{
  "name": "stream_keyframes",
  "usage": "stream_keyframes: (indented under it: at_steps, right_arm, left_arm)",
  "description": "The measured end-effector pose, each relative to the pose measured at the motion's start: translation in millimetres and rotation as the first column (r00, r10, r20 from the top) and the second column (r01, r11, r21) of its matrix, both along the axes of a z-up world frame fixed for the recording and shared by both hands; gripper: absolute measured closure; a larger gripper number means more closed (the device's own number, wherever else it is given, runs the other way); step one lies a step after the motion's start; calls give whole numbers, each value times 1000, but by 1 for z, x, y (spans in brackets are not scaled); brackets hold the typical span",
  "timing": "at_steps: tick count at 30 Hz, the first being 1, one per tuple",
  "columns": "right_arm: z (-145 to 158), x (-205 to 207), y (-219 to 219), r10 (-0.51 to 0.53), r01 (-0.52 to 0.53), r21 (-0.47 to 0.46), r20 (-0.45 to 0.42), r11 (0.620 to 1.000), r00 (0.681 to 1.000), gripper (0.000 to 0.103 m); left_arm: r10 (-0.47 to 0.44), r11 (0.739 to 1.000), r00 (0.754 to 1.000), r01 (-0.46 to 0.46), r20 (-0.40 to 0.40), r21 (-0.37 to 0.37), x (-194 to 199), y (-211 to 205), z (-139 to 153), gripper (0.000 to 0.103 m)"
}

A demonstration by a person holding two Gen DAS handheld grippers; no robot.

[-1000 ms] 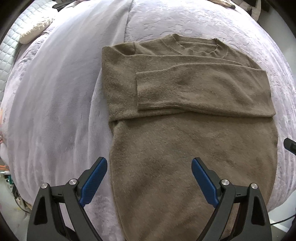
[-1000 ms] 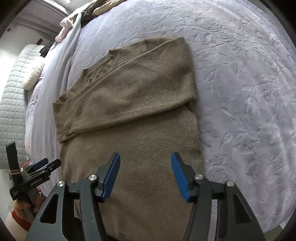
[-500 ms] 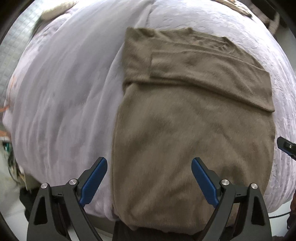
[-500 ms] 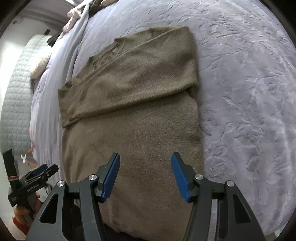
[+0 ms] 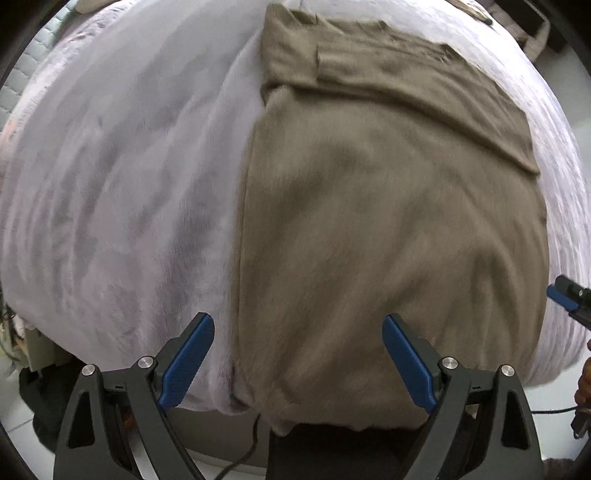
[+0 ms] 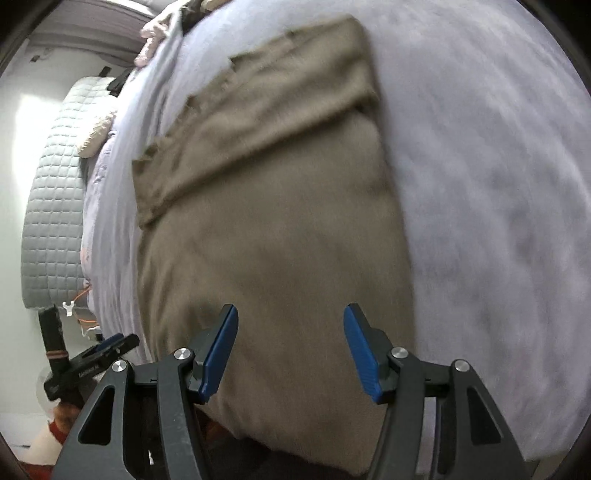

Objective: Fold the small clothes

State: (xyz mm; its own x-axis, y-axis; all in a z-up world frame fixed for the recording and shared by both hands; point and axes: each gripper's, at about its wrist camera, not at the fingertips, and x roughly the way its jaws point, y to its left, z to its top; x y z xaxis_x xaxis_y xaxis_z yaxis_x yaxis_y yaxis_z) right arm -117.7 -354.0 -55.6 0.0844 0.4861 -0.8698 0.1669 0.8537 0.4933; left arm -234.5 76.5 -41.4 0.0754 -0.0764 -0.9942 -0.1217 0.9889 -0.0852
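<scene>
An olive-brown knit sweater [image 5: 388, 206] lies flat on the lavender bedspread [image 5: 122, 177], sleeves folded across the chest, hem hanging over the near bed edge. It also shows in the right wrist view [image 6: 273, 229]. My left gripper [image 5: 299, 362] is open and empty, low above the hem's left part. My right gripper [image 6: 290, 350] is open and empty above the hem's right part. The right gripper's tip [image 5: 567, 295] shows at the left view's right edge; the left gripper [image 6: 92, 362] shows at the right view's lower left.
A grey quilted headboard [image 6: 55, 206] and a pillow [image 6: 98, 133] stand at the far left. Loose clothes [image 6: 159, 33] lie at the far end of the bed. A cable [image 5: 243, 454] and floor show below the bed edge.
Both grippers have pulled back and dropped toward the near bed edge, so the sweater's hem now lies right under them. Both stay open. The sweater has not moved.
</scene>
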Motion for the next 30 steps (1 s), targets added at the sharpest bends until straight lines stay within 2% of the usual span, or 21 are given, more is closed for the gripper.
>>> stream_keyframes:
  at_steps: [2,10,14,18,19,21,22,23,24,25,27,30]
  right_arm:
    - [-7,-27,-2,-6,6,12,-31,1000,999,40]
    - [-25,-121,-12,-47,43,-40,-112,998,993,40]
    - [-36,-142,-17,-76,73,-25,-119,997,990,40]
    - [-47,-143,-14,-93,96,28,-102,995,990,40]
    - [-51,-141,-11,-92,98,56,-96,994,991,40]
    - [-55,-138,-3,-87,97,100,-101,990,991,38]
    - [-58,-137,0,-82,96,118,-112,988,990,40]
    - [-60,-136,3,-77,94,124,-131,988,988,45]
    - [-62,-136,6,-73,93,129,-152,987,986,80]
    - [-62,-135,8,-73,96,137,-167,986,983,95]
    - [-52,-134,9,-89,116,201,-141,973,986,94]
    - [-27,-125,10,-120,141,309,-88,940,989,94]
  left_arm:
    - [-16,1000,1000,16,-3,-22,-17,8,-7,10]
    - [-13,985,998,3,-58,-170,-77,27,-48,10]
    - [-20,971,998,4,-64,-240,-84,17,-63,10]
    - [-48,967,997,31,-62,-252,-80,4,-72,13]
    - [-48,966,997,32,-60,-255,-79,3,-74,20]
    - [-52,971,996,33,-76,-239,-76,-3,-76,60]
    - [-61,969,995,38,-84,-245,-75,-5,-77,72]
    - [-66,961,994,40,-85,-273,-75,-5,-76,93]
    - [-64,956,995,37,-83,-292,-76,-4,-74,93]
    - [-62,953,995,37,-73,-302,-77,-2,-69,93]
    - [-53,943,998,34,-47,-332,-76,8,-55,93]
    - [-10,914,1000,13,9,-405,-68,21,-28,93]
